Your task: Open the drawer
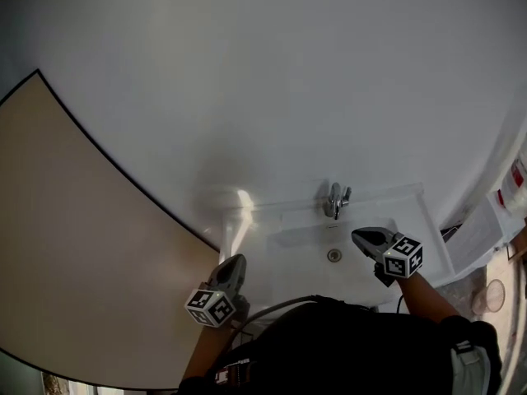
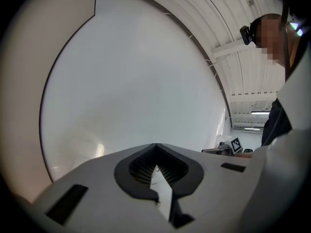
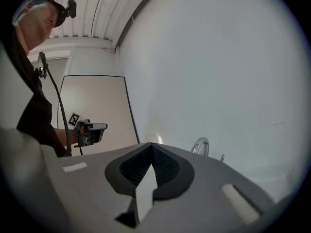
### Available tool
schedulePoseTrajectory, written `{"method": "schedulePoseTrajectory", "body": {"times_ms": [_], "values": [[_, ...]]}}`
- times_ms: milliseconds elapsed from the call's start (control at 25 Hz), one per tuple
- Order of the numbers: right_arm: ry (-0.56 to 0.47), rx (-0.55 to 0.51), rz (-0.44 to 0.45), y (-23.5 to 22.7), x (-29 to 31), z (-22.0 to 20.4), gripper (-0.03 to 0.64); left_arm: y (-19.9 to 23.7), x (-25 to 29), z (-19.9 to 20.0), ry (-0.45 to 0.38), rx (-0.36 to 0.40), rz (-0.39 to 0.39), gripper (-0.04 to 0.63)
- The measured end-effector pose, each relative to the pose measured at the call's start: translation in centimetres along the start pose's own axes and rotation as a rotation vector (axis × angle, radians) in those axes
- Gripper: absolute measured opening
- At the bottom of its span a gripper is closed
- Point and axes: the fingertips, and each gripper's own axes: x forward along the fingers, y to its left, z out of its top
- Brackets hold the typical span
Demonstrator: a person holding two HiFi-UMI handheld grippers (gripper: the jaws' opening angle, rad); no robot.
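Note:
No drawer shows in any view. My left gripper point(image 1: 236, 259) hangs over the left rim of a white sink point(image 1: 284, 220), jaws shut with nothing between them; its own view has the closed tips point(image 2: 155, 145) facing a bare white wall. My right gripper point(image 1: 356, 235) is over the basin's right side, just below the chrome tap point(image 1: 335, 200). Its tips point(image 3: 152, 145) meet and hold nothing. The tap point(image 3: 200, 146) sits right of them. Each gripper shows in the other's view: the right gripper point(image 2: 228, 147) and the left gripper point(image 3: 92, 131).
A white wall point(image 1: 272, 81) fills the space behind the sink. A beige panel point(image 1: 66, 245) with a black border stands to the left. The drain point(image 1: 333, 255) lies mid-basin. Papers point(image 1: 482, 237) and a clear cup point(image 1: 492, 295) sit to the sink's right.

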Motion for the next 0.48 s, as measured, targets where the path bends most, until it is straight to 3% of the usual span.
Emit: {"method": "schedulePoseTrajectory", "body": {"times_ms": [200, 480], "values": [[-0.033, 0.076, 0.008, -2.3, 2.7, 0.6, -0.002, 1.2, 0.8, -0.1, 0.005, 0.008, 0.022, 0.0], [-0.031, 0.097, -0.07, -2.6, 4.4, 0.1, -0.003, 3.8, 2.0, 0.3, 0.046, 0.012, -0.01, 0.0]]}}
